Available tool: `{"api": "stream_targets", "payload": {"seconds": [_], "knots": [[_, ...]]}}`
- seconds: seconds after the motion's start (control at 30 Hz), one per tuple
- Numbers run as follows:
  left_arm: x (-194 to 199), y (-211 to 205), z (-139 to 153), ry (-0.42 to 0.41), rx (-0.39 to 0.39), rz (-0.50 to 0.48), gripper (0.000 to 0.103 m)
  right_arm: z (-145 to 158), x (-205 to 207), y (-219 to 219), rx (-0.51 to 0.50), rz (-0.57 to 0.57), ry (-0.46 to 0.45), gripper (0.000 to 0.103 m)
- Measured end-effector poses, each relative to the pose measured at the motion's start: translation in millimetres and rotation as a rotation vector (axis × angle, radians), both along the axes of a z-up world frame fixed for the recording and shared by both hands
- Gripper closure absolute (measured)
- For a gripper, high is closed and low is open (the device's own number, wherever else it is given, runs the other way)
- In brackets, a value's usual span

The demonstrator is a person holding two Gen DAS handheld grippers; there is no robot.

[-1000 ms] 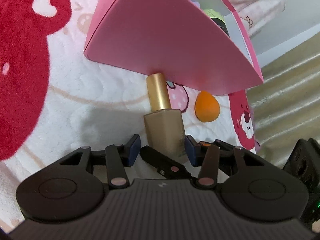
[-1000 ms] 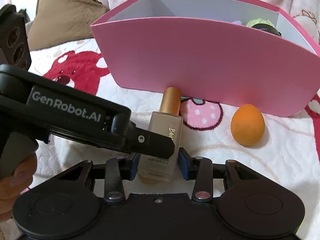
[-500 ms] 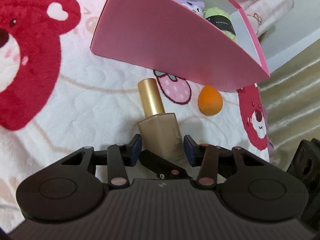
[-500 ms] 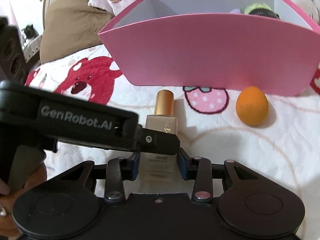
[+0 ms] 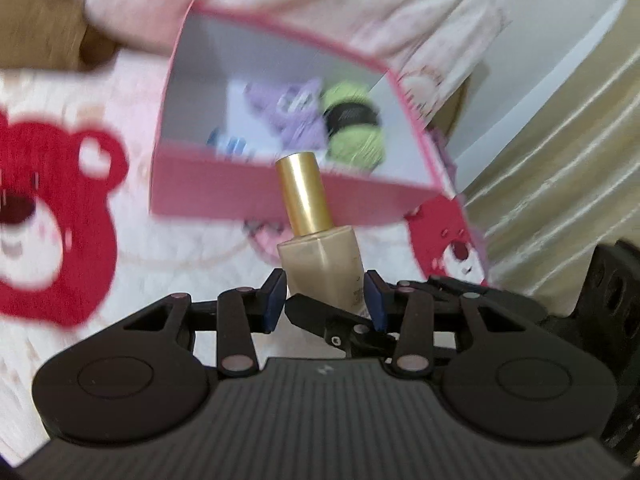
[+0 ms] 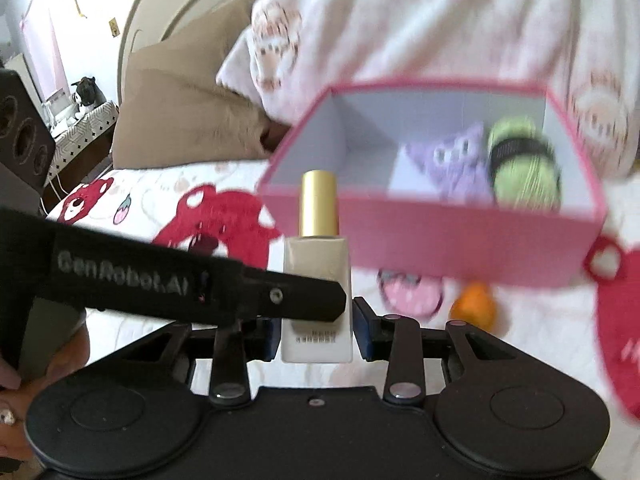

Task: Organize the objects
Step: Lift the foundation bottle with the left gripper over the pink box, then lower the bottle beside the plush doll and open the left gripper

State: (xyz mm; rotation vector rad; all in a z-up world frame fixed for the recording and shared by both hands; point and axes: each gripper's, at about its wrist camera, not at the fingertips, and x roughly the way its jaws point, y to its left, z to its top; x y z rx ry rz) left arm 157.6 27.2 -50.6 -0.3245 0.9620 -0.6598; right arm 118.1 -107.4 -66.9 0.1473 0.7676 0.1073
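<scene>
Holding one bottle [image 5: 322, 268] between them, both grippers have their blue pads against its sides, and both sets of jaws have just been closing on it. In the left wrist view, the left gripper [image 5: 325, 300] sits at lower centre, its pads pressed to the pale beige glass body, while a black finger of the other tool crosses in front of the bottle's base. The bottle's gold cap points up toward the middle of the frame and overlaps the near wall of a pink box [image 5: 224, 192]. In the right wrist view, the right gripper [image 6: 316, 330] also clamps the bottle [image 6: 318, 280] low on its body, just above a small printed label, and the black arm of the left tool reaches in from the left edge across the glass. The box [image 6: 460, 248] fills the right middle of that frame, open on top with a grey inside. A purple plush [image 6: 456, 164] and a green yarn ball [image 6: 524, 172] with a black band lie inside it toward the right. An orange sponge [image 6: 474, 304] lies on the bear-print blanket [image 6: 132, 192] just below the box's near wall, right of the bottle. A hand [image 6: 44, 384] shows at the lower left edge. Much of the background is blurred.
</scene>
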Motion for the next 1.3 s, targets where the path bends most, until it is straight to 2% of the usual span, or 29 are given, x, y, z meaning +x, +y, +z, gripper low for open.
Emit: {"api": "stream_targets", "payload": {"seconds": [0.17, 0.27, 0.37, 0.5, 0.57, 0.73, 0.87, 1.3], "knots": [[23, 1, 43, -0.071, -0.042, 0.018, 0.062, 54, 22, -9, -0.075, 0.036, -0.053, 0.062], [42, -2, 62, -0.097, -0.030, 0.031, 0.062, 75, 46, -15, -0.073, 0.037, -0.059, 0.062], [69, -9, 72, -0.075, -0.002, 0.040, 0.062, 84, 75, -22, -0.058, 0.032, -0.033, 0.062], [106, -14, 72, 0.017, -0.026, 0.056, 0.062, 88, 107, -32, -0.077, 0.039, 0.017, 0.062], [120, -18, 69, 0.041, -0.019, 0.065, 0.062, 86, 125, -40, -0.055, 0.035, 0.052, 0.062], [151, -34, 50, 0.091, 0.058, 0.105, 0.062, 69, 171, -58, -0.026, 0.091, 0.135, 0.063], [169, -47, 32, 0.091, 0.105, 0.095, 0.062, 47, 195, -69, -0.034, 0.124, 0.184, 0.063], [213, -68, -31, 0.239, 0.141, 0.128, 0.062, -12, 241, -93, -0.015, 0.192, 0.322, 0.063]]}}
